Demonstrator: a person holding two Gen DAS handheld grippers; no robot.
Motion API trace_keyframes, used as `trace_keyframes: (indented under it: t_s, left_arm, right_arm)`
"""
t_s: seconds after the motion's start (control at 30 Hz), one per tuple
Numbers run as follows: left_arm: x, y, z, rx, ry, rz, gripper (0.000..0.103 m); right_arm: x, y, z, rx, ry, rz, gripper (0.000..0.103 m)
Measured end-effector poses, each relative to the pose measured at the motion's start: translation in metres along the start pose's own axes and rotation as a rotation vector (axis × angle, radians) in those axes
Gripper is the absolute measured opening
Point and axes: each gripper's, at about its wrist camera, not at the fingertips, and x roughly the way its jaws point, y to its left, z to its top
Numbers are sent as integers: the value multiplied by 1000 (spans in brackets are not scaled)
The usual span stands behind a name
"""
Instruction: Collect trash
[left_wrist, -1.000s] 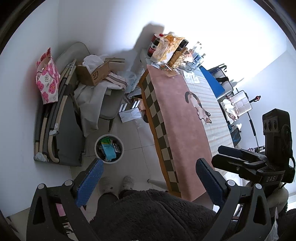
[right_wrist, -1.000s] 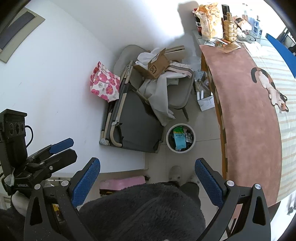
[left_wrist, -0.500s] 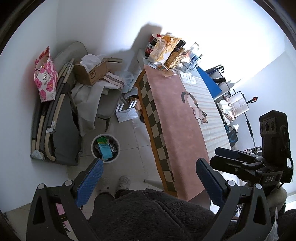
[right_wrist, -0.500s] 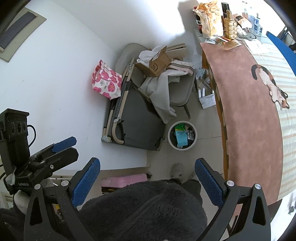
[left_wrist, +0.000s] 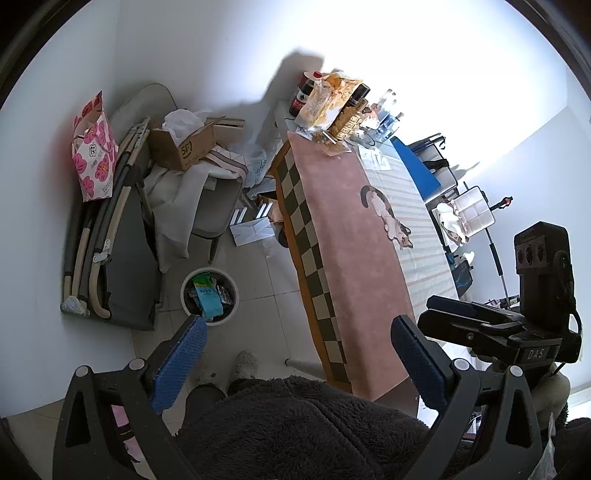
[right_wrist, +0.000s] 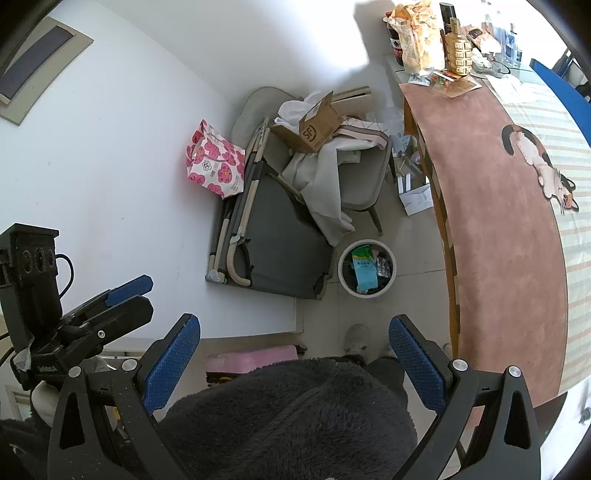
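Two grippers, left (left_wrist: 295, 354) and right (right_wrist: 295, 350), are both spread wide and carry nothing. Table (left_wrist: 354, 266): wrappers (left_wrist: 334, 142) lie uncollected at its far end. Bin (right_wrist: 367, 268) on the floor beside it already holds packaging, so collection is judged partly done. Only the left view shows the storage boxes (left_wrist: 472, 214) beyond the table.

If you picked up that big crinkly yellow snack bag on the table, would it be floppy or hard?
Probably floppy and light: the crinkly yellow snack bag looks creased and slumped, propped among the bottles. It seems a thin, shiny wrapper, so it might crumple or slip when squeezed. Standing tall on the pink cat-print tablecloth, it would likely tip if nudged.
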Motion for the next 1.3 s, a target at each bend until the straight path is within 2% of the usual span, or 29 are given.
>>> trace_keyframes:
  t_s: [1.3]
  left_arm:
    - [-10, -3, 1, -6, -17, 3, 102]
  right_arm:
    - [0, 7, -3, -19, 14, 19, 103]
